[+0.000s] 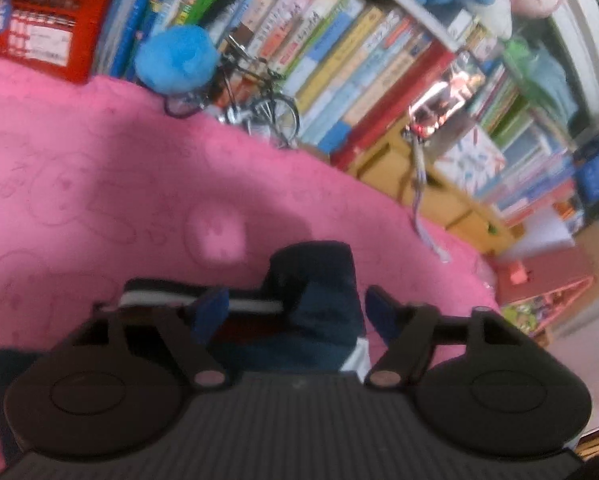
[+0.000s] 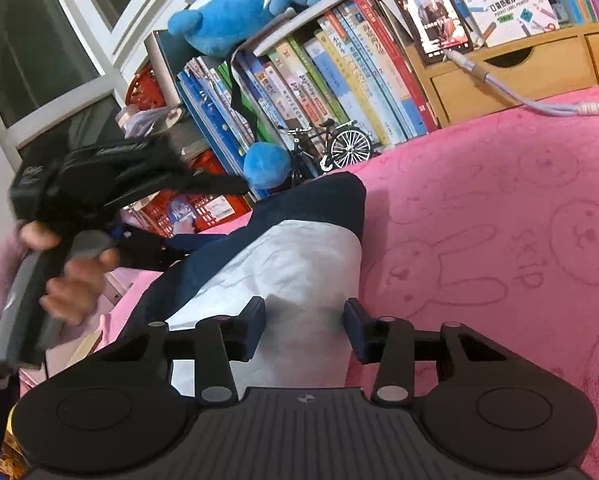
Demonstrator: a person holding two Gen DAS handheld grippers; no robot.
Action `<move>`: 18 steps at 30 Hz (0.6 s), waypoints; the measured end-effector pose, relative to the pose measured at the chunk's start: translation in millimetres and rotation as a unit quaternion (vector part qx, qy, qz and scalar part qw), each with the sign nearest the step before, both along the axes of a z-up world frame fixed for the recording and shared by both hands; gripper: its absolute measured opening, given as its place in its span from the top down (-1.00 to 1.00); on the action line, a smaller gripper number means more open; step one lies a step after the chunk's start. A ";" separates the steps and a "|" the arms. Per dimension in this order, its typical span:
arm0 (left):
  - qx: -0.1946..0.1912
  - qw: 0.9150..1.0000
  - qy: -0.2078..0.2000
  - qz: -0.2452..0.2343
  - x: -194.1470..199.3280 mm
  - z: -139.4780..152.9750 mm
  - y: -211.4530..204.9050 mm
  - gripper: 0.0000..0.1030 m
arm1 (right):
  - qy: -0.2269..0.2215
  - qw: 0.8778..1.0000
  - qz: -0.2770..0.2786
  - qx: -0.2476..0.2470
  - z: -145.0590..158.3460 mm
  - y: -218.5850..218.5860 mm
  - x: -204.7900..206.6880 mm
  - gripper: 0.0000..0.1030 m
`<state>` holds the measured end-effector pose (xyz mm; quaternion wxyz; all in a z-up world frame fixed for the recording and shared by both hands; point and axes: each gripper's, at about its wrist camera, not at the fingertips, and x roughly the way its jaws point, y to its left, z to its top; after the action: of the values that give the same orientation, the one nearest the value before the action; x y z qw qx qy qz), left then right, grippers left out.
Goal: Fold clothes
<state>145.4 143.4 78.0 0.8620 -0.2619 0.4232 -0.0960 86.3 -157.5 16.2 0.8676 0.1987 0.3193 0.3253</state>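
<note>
While the navy-and-white garment (image 2: 299,248) lies part-folded along the left side of the pink bed (image 2: 499,220), both grippers stand released: left gripper (image 1: 295,312) spread over its dark fold, right gripper (image 2: 305,328) over white cloth. Folds probably remain; open bed stretches rightward, bookshelf (image 2: 339,80) crowding the far edge.

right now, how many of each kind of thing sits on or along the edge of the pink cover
Garment, navy and white: 1
Model bicycle: 1
Blue pompom ball: 1
Charging cable: 1
Total: 4, on the pink cover. The books and plush toys behind are not counted.
</note>
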 end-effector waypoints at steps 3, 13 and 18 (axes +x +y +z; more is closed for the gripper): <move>-0.026 0.999 0.017 -0.025 10.4 -9.5 -4.9 -0.47 | 0.018 1.000 -0.001 0.016 -4.9 -5.4 4.8 0.12; -0.051 0.995 0.012 -0.087 24.2 -15.1 -14.8 -0.24 | 0.025 1.000 -0.001 0.017 -5.5 -1.0 11.6 0.07; -0.019 0.996 0.000 -0.089 29.1 -26.7 -25.4 0.47 | 0.021 1.000 0.006 0.009 -7.0 1.5 10.6 0.05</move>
<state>174.5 118.0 51.3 0.8450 -0.2392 0.4429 -0.1806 96.9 -156.0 9.2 0.8569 0.2113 0.3355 0.3294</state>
